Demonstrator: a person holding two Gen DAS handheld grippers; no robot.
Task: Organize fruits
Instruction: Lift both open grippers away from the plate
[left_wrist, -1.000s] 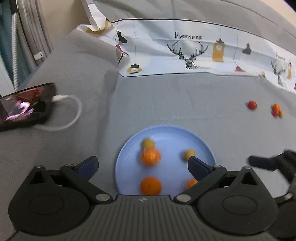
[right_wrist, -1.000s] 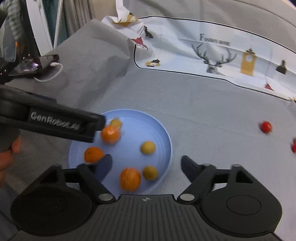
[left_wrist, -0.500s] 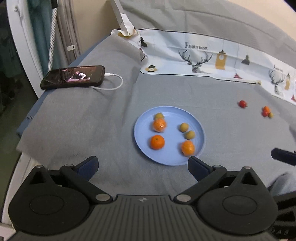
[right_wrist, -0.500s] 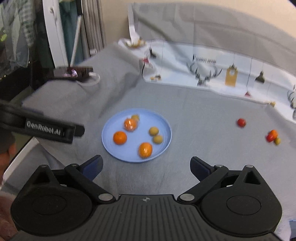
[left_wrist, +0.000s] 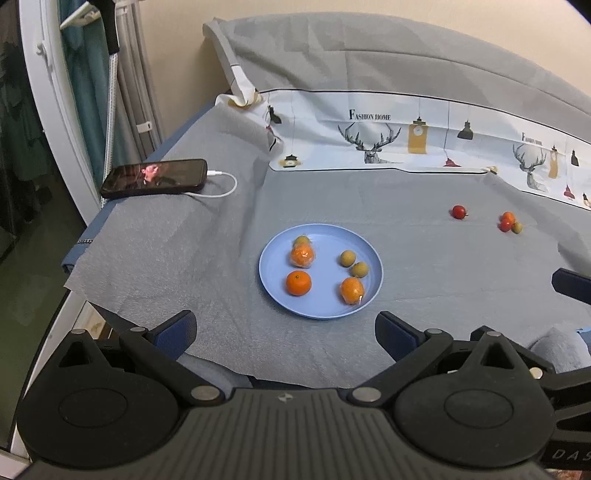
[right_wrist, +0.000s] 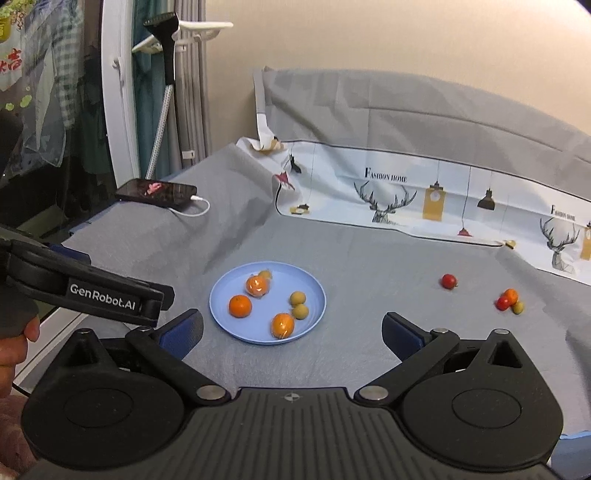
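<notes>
A blue plate (left_wrist: 273, 273) (right_wrist: 221, 291) lies on the grey cloth and holds three oranges (left_wrist: 298, 283) (right_wrist: 240, 305) and three small green-yellow fruits (left_wrist: 347, 258) (right_wrist: 297, 298). A red cherry tomato (left_wrist: 458, 212) (right_wrist: 448, 281) lies alone on the cloth to the right. Further right sits a cluster of small fruits (left_wrist: 509, 222) (right_wrist: 509, 299). My left gripper (left_wrist: 286, 328) is open and empty, well back from the plate. My right gripper (right_wrist: 291, 330) is open and empty, also back from the plate.
A phone (left_wrist: 155, 177) (right_wrist: 157, 191) on a white cable lies at the cloth's far left edge. A patterned white sheet (left_wrist: 406, 136) lines the back. The bed's left edge (left_wrist: 74, 266) drops to the floor. The left gripper's body (right_wrist: 85, 291) shows at left.
Both grippers have pulled back and up from the plate, which now looks smaller and farther. The orange that was rolling on the plate has settled. Both stay open.
</notes>
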